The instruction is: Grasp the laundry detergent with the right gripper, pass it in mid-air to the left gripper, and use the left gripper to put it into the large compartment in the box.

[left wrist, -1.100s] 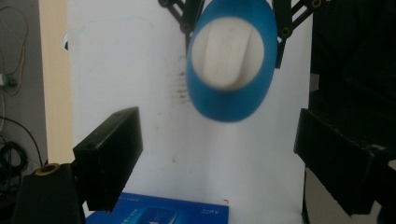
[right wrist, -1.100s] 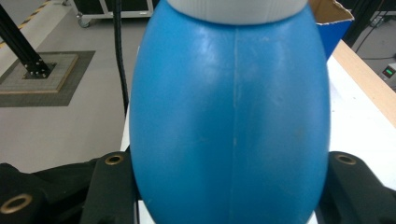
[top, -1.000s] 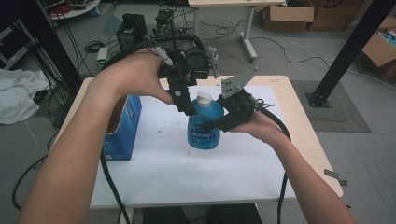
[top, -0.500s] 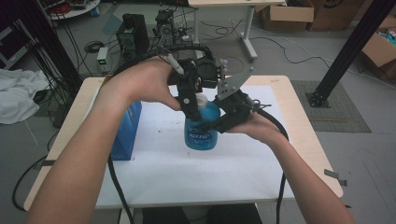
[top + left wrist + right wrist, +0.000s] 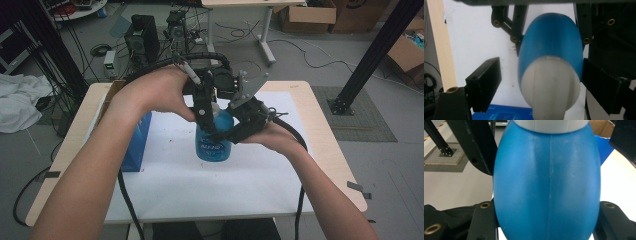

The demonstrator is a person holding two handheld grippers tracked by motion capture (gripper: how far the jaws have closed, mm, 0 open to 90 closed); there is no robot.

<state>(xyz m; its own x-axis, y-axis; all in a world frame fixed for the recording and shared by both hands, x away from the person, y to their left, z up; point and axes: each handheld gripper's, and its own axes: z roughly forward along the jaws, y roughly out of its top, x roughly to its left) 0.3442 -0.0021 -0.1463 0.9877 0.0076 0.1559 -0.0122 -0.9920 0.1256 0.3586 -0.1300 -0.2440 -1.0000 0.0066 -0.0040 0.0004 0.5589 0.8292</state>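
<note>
A blue bottle (image 5: 214, 145) with a white cap (image 5: 549, 87) stands upright at the middle of the white mat (image 5: 200, 195). My right gripper (image 5: 235, 127) comes in from the right and is shut on the bottle's round body (image 5: 546, 182), with a jaw pressed to each side. My left gripper (image 5: 206, 107) hangs over the top, pointing down. Its jaws straddle the cap. One jaw stands clear of the cap with a gap, and the other sits close against the bottle's shoulder. This gripper is open. The left hand hides the cap in the high view.
A blue carton (image 5: 136, 145) stands on the table's left part, close to the left forearm. The wooden table edge (image 5: 325, 150) runs along the right. Cables trail from both grippers across the mat. Boxes, wires and a black post lie on the floor beyond.
My left gripper has moved right and down from beside the cap to over it, with its jaws around the cap. The right gripper has kept its hold on the bottle.
</note>
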